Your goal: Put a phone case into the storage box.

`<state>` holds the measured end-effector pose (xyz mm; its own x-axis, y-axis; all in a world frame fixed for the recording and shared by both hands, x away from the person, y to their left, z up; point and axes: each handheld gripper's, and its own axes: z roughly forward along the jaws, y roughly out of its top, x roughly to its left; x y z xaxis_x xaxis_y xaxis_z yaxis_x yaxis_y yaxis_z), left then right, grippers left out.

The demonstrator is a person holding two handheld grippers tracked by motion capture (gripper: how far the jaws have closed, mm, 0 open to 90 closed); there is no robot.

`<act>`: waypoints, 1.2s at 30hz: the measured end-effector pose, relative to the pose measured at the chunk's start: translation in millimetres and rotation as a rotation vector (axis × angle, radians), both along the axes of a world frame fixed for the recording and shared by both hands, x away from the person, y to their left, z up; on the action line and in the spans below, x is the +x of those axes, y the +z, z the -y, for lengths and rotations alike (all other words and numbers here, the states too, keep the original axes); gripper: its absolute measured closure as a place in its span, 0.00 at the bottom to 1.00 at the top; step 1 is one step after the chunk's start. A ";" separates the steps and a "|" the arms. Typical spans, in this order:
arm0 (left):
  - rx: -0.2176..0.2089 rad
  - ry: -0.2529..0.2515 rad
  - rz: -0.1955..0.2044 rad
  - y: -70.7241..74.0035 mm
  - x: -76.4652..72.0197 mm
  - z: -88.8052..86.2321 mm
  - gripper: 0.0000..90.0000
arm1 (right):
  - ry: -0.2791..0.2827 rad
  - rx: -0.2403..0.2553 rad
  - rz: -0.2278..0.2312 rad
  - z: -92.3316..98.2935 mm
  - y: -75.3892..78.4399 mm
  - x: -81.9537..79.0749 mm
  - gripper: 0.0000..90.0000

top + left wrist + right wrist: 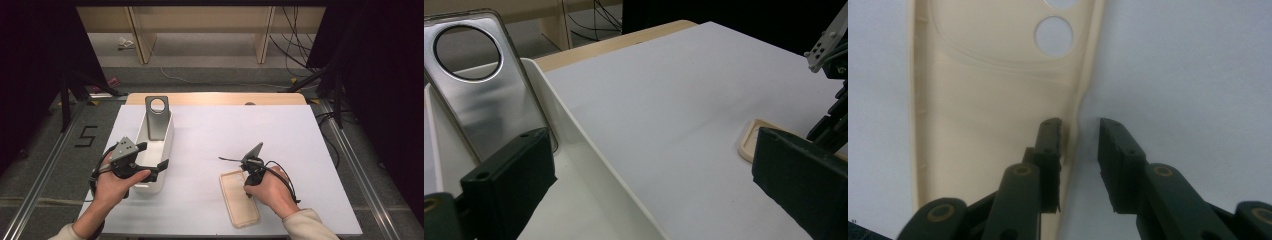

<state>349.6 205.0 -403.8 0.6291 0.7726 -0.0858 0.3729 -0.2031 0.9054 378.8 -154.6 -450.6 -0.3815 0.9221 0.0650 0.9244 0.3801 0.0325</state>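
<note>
- Both cuffs at the bottom edge of the high view are pale cream, one at 7 o'clock, one at 5 o'clock.
- The left gripper [150, 161] carries a grey three-cornered plate with small holes.
- The right gripper [1080, 150] has dark green-black jaws with brass-coloured pivot rivets.
- Black cables trail from each gripper.

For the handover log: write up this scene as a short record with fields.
surface: white sheet over the table
tray: white tray on the left
in tray: grey phone case, leaning upright
on sheet: beige phone case, lying flat, hollow side up
left gripper: at the tray's near end, fingers open, nothing between them
right gripper: fingers astride the beige case's side wall, one inside and one outside, with a gap at the outer finger
</note>
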 end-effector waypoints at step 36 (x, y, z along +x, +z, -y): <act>-0.004 -0.014 -0.008 -3.0 -0.2 2.0 0.04 | -0.016 -0.003 0.001 0.9 3.3 1.2 0.71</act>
<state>349.4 202.9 -406.9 0.6392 0.7632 -0.0941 0.3773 -0.2047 0.9032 380.0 -155.4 -447.3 -0.3666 0.9283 0.0619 0.9303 0.3653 0.0319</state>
